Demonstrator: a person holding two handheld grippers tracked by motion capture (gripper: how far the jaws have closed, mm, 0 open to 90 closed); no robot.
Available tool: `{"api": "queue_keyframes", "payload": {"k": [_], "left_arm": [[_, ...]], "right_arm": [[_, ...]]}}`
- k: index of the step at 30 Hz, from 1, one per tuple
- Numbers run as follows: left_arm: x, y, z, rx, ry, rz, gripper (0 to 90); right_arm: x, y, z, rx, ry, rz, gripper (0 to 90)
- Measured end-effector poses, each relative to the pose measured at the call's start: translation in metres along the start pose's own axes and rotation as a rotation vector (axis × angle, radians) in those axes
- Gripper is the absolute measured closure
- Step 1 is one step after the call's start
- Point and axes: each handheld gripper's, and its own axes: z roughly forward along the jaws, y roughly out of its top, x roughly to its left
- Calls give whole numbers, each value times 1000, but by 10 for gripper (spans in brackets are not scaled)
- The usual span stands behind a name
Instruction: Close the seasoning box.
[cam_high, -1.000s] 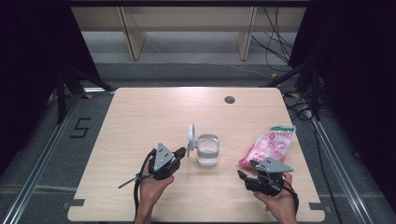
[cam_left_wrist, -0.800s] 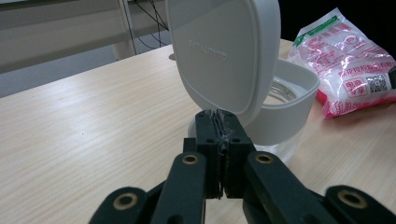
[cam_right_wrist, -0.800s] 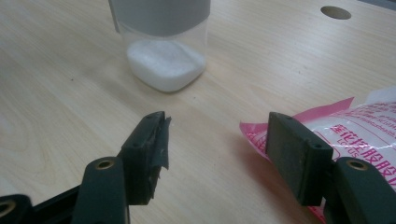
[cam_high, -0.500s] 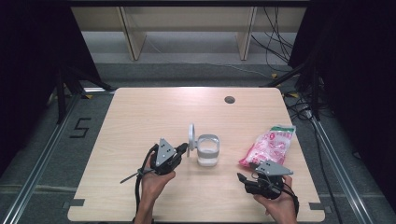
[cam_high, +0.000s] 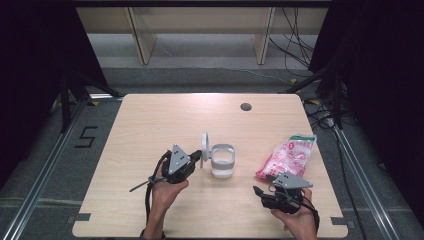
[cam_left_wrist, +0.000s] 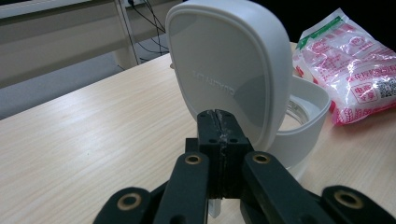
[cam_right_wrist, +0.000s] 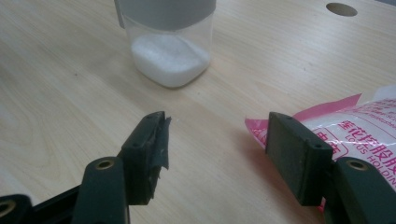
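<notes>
A clear container (cam_high: 222, 162) with a grey-white collar stands mid-table, white granules (cam_right_wrist: 170, 56) in its bottom. Its white hinged lid (cam_high: 204, 146) stands upright on the left side. My left gripper (cam_high: 198, 157) is shut, its tips (cam_left_wrist: 219, 123) right at the lid's face (cam_left_wrist: 224, 65); I cannot tell whether anything thin is pinched. A pink-and-white bag (cam_high: 290, 156) lies to the right of the container. My right gripper (cam_high: 260, 192) rests open near the front edge, pointing left. In its own view the right gripper (cam_right_wrist: 217, 135) has bare table between the jaws, and the bag's corner (cam_right_wrist: 364, 126) is by the right jaw.
A round cable hole (cam_high: 245, 106) sits in the tabletop (cam_high: 150, 120) at the back right. Beyond the far edge are shelf legs (cam_high: 140, 40) and cables on the floor. The container's open rim (cam_left_wrist: 308, 112) is just behind the lid.
The left hand has edged slightly toward the lid. The right hand, the container and the bag have stayed where they were.
</notes>
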Motion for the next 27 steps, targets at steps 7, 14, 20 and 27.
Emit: {"api": "queue_keyframes", "payload": {"k": [7, 14, 20, 27], "left_arm": [[-2, 5, 2, 6, -7, 17, 892], [-2, 8, 4, 8, -9, 24, 892], [-5, 10, 5, 5, -10, 35, 892], [-6, 12, 6, 6, -13, 38, 892]], "right_arm": [[0, 0, 0, -7, -5, 9, 393], [-1, 0, 0, 0, -5, -4, 393], [-1, 0, 0, -2, -4, 3, 392], [0, 0, 1, -5, -6, -2, 392]]}}
